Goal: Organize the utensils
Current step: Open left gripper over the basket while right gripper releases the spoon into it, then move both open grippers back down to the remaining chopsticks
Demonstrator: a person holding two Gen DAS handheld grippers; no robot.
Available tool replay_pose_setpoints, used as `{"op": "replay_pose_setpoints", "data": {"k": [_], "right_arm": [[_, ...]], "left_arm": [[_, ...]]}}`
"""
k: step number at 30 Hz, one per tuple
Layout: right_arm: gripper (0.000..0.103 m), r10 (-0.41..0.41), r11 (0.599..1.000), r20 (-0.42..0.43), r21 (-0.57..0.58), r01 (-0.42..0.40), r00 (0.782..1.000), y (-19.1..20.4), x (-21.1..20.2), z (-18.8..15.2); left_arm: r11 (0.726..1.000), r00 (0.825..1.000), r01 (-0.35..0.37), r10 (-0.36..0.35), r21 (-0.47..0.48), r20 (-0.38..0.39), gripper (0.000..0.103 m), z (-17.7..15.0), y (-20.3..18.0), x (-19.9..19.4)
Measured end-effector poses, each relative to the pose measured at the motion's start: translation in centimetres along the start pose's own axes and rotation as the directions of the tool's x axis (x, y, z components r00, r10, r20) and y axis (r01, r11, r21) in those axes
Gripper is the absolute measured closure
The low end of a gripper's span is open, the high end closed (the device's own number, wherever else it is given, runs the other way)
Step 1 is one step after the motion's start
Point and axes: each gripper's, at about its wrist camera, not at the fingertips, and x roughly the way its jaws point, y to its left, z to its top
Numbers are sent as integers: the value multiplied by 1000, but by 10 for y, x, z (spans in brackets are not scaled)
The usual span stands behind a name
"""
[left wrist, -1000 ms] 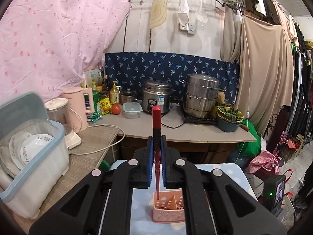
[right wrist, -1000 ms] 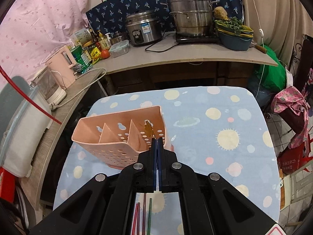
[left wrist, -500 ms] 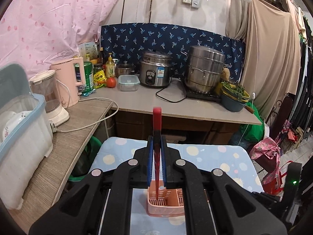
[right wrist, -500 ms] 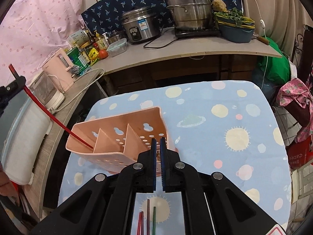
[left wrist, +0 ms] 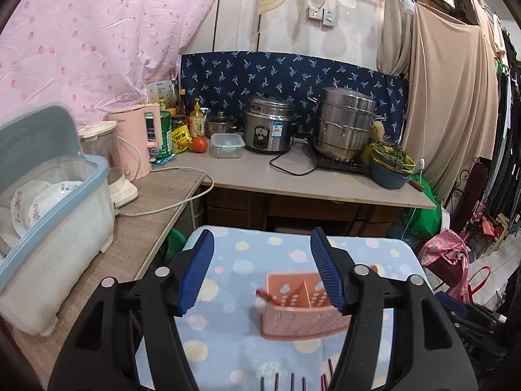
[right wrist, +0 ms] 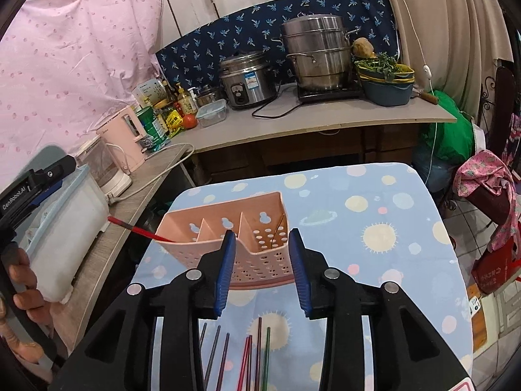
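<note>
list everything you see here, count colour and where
utensil holder: one, peach pink, three compartments, on the spotted table
red chopstick: one, leaning out of the holder's left compartment
loose chopsticks: several, red, green and dark, flat on the tablecloth near the right tongs
rice cooker: one, steel, on the counter
steamer pot: one, steel, right of the cooker
kettle: one, pink, counter's left end
tomato: one, red, beside a clear lidded box
dish bin: one, white with blue rim, plates inside
left tongs: open, nothing between
right tongs: open, nothing between
</note>
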Motion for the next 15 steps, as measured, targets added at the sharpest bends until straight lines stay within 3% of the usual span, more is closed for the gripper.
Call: {"op": "replay_pose_setpoints", "data": {"k": [5, 15], "right_arm": [[65, -32, 999, 10, -41, 33, 999, 3, -33, -35], [65, -29, 999, -100, -37, 26, 995, -2, -59, -127]], "left_arm": [[1000, 999, -7, 8, 23, -38, 44, -34, 6, -27], [997, 986, -37, 47, 65, -160, 44, -130, 17, -56]]}}
